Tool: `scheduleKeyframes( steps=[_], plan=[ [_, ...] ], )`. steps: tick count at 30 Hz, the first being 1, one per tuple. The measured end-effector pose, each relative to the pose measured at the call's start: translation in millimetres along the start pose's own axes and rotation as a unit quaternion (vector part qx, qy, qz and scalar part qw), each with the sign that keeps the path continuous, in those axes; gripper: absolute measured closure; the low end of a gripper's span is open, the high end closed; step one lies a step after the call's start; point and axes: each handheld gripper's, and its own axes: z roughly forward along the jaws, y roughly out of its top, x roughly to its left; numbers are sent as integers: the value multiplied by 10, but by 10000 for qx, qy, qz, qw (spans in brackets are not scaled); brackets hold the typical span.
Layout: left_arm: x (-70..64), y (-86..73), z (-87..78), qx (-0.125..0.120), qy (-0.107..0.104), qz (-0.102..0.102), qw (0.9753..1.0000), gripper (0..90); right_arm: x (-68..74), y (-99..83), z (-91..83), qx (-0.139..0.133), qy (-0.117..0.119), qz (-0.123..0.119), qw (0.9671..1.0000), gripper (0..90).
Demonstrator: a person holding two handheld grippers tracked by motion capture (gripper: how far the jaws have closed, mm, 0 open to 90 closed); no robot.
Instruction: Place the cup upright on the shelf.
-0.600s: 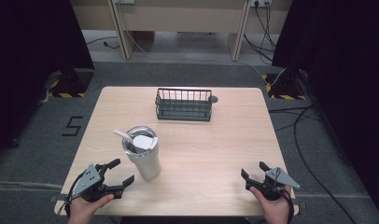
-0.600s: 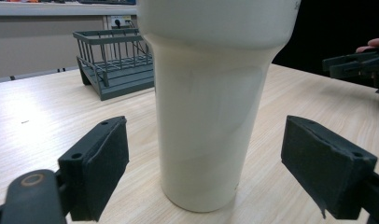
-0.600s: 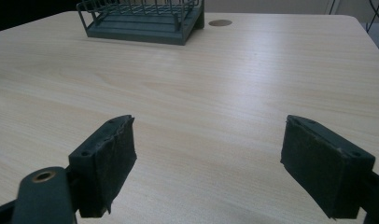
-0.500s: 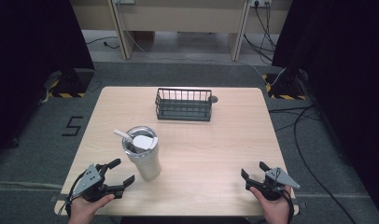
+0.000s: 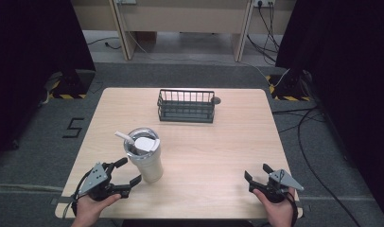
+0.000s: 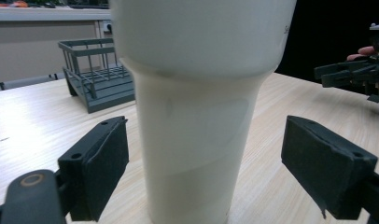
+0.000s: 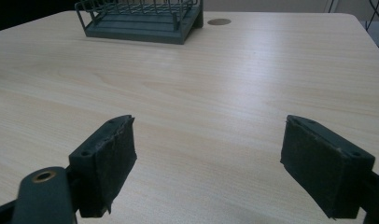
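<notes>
A cream tumbler (image 5: 146, 157) with a metal rim, lid and white straw stands upright on the front left of the wooden table (image 5: 228, 142). My left gripper (image 5: 127, 172) is open at the tumbler's left base, one jaw on each side of it; in the left gripper view the tumbler (image 6: 197, 107) stands between the pads, touching neither. My right gripper (image 5: 258, 172) is open at the front right, nothing between its fingers (image 7: 103, 163). A dark wire basket (image 5: 186, 105) stands empty at the back centre.
A small round dark cap (image 5: 216, 100) lies in the tabletop just right of the basket. The basket (image 7: 141, 16) and cap (image 7: 219, 21) lie far ahead of the right gripper. Cables run over the floor right of the table.
</notes>
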Motion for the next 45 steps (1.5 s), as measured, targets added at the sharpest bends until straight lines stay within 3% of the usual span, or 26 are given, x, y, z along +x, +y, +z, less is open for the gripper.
scheduleKeyframes(
  steps=[26,38,45],
  plan=[
    [87,35,385,178,-137,-63,9997,106,-4,2,7,19,12,-39,10000,183],
    [90,20,560,175,-106,-240,9995,67,-3,3,8,28,12,-49,10000,184],
    [89,19,606,154,-107,-170,9997,69,0,4,11,39,13,-56,10000,185]
  ],
)
